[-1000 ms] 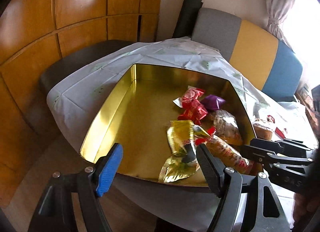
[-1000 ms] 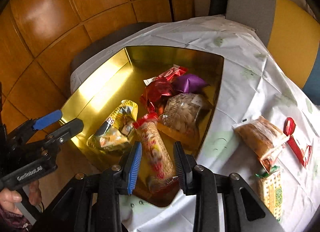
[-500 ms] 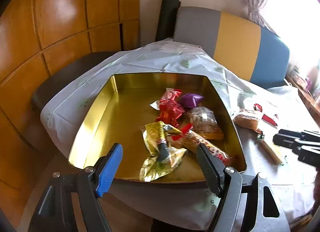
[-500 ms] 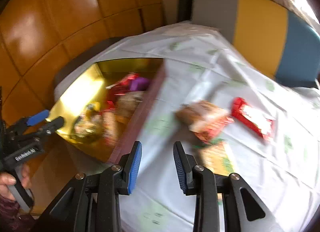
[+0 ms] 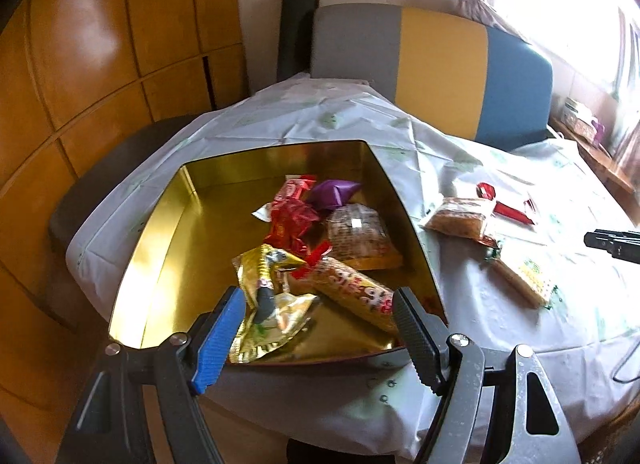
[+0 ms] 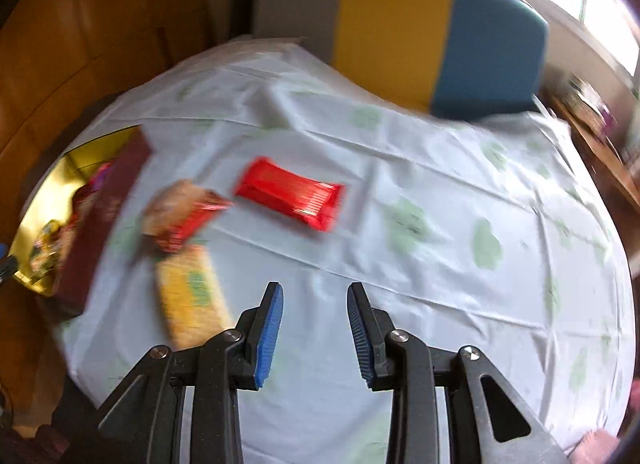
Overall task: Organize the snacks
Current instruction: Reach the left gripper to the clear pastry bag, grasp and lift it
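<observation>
Left hand-held gripper [image 5: 316,328] hangs at the near rim of the gold tin [image 5: 160,248], jaws apart, nothing held, probably parked while the other side works. Right hand-held gripper [image 6: 315,334] sits over bare desk cloth [image 6: 440,192], jaws apart, empty. Three snacks remain outside the tin: red foil bar [image 6: 290,193] at 12 o'clock of the right gripper, clear-wrapped cake pack [image 6: 182,214] at 10, yellow cracker pack [image 6: 190,294] at 9, just beside the blue finger. Likely next pick; view is blurred. Inside the tin: crinkly gold pouch [image 5: 264,296], long tube pack [image 5: 352,294], purple pillow pack [image 5: 332,194], glossy and slippery.
</observation>
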A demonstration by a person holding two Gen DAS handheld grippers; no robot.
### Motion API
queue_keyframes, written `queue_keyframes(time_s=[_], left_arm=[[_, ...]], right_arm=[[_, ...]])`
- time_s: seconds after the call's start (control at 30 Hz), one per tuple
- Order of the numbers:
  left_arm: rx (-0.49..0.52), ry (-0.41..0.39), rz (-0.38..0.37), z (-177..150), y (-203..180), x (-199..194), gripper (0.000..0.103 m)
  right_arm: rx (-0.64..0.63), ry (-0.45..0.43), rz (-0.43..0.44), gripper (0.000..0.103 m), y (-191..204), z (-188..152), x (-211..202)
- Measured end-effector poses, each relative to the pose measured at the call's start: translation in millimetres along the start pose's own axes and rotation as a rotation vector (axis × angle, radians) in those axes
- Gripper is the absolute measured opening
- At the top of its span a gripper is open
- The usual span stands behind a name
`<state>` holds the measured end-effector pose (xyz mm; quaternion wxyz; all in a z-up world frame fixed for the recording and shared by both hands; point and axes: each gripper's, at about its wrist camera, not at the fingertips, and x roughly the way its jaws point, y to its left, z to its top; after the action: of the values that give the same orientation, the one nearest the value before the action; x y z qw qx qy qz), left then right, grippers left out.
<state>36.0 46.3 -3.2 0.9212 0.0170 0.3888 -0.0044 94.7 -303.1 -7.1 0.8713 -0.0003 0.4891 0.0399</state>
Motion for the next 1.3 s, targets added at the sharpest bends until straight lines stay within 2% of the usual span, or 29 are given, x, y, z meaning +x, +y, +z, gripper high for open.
queue_keyframes(time_s=[0.17, 0.27, 0.57, 0.63, 0.73, 0.8, 0.87, 0.9, 1.0, 1.07, 1.1, 1.23, 1.3], left_arm=[[0.053, 0.010, -0.023, 5.6, -19.4, 2.3, 0.076], [0.091, 0.014, -0.061, 13.9, -32.1, 4.9, 0.076], [0.222, 0.066, -0.212, 55.9, -88.6, 29.6, 0.076], [0.229, 0.136, -0.250, 63.6, -104.4, 44.2, 0.076], [0.141, 0.221, -0.358, 72.6, -114.5, 60.3, 0.076], [0.099, 0.268, -0.378, 78.6, -124.3, 73.1, 0.076], [0.035, 0.314, -0.398, 86.4, -128.2, 87.8, 0.081], [-0.006, 0.349, -0.410, 89.2, -128.0, 96.5, 0.085], [-0.149, 0.465, -0.447, 98.5, -128.9, 123.6, 0.086], [-0.247, 0.514, -0.441, 104.9, -126.6, 138.6, 0.088], [-0.275, 0.533, -0.432, 107.2, -126.1, 144.4, 0.092], [-0.422, 0.634, -0.370, 110.2, -119.9, 171.1, 0.093], [-0.432, 0.641, -0.318, 113.5, -122.2, 179.1, 0.093]], right_arm=[[0.183, 0.069, -0.044, 0.034, -44.3, -8.1, 18.8], [0.258, 0.063, -0.007, 0.034, -56.2, -7.6, 17.0], [0.261, 0.027, 0.039, 0.037, -46.3, -1.3, 11.0], [0.263, 0.023, 0.050, 0.037, -46.6, -1.0, 9.1], [0.275, 0.004, 0.061, 0.037, -49.2, -0.1, 4.1], [0.287, -0.005, 0.076, 0.037, -51.7, 0.0, 1.9], [0.294, -0.011, 0.080, 0.037, -52.5, 0.5, 0.0], [0.295, -0.012, 0.085, 0.038, -52.5, 0.9, -0.7], [0.289, -0.020, 0.087, 0.038, -51.0, 2.0, -2.7], [0.284, -0.027, 0.092, 0.038, -50.0, 2.5, -4.2], [0.283, -0.029, 0.095, 0.038, -49.6, 2.8, -5.0], [0.284, -0.043, 0.112, 0.038, -49.6, 3.6, -8.9], [0.285, -0.053, 0.124, 0.038, -50.3, 4.7, -11.7]])
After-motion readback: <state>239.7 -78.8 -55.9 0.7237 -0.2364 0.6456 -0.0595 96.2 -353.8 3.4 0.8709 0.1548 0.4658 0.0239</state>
